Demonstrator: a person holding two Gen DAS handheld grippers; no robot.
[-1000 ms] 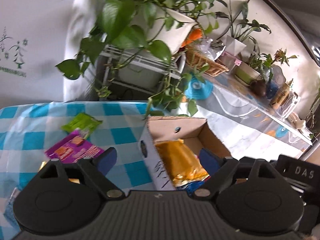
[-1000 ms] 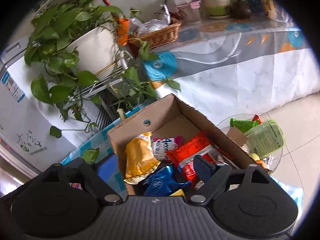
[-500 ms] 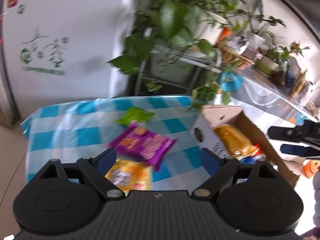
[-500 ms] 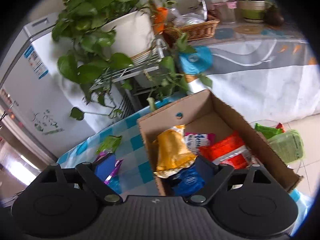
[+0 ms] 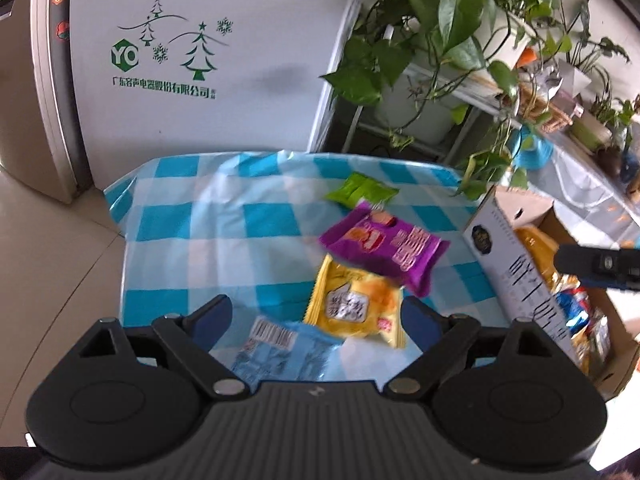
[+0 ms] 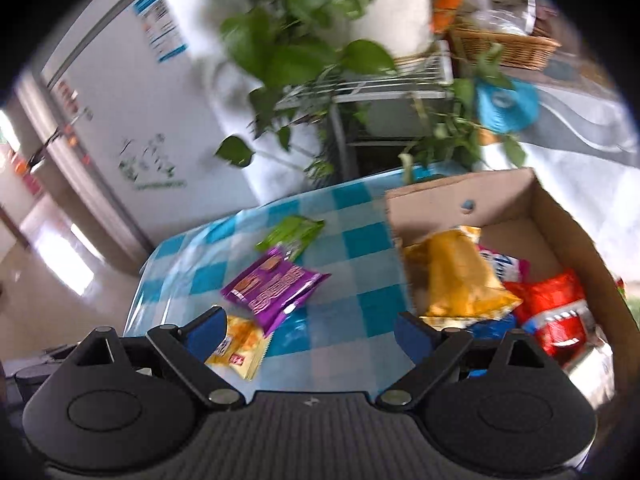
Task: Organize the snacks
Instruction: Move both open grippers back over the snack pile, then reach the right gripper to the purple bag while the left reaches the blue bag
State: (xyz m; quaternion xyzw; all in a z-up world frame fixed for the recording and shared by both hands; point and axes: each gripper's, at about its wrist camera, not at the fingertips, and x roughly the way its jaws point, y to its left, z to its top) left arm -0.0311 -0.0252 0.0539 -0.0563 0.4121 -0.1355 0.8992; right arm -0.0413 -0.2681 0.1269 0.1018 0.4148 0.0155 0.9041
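Several loose snack packets lie on the blue-checked tablecloth (image 5: pixel 192 248): a green one (image 5: pixel 360 192), a purple one (image 5: pixel 384 248), a yellow one (image 5: pixel 356 308) and a pale blue one (image 5: pixel 284 350). My left gripper (image 5: pixel 314 316) hovers open just above the yellow and pale blue packets, pads off both. The cardboard box (image 5: pixel 516 276) at the right holds a golden bag (image 6: pixel 456 276), a red pack (image 6: pixel 556 308) and others. My right gripper (image 6: pixel 310 332) is over the cloth between the purple packet (image 6: pixel 276 284) and the box (image 6: pixel 460 188), its jaws opening with nothing gripped.
A white refrigerator (image 5: pixel 192 80) stands behind the table. A leafy potted plant (image 5: pixel 436 36) on a wire rack overhangs the table's far right corner. A wicker basket (image 6: pixel 504 44) sits on a side counter beyond. The table's left edge drops to tiled floor (image 5: pixel 52 264).
Both views have swung left, from the box to the loose packets on the cloth. The left gripper now hangs over the yellow and pale blue packets. The right jaws have widened.
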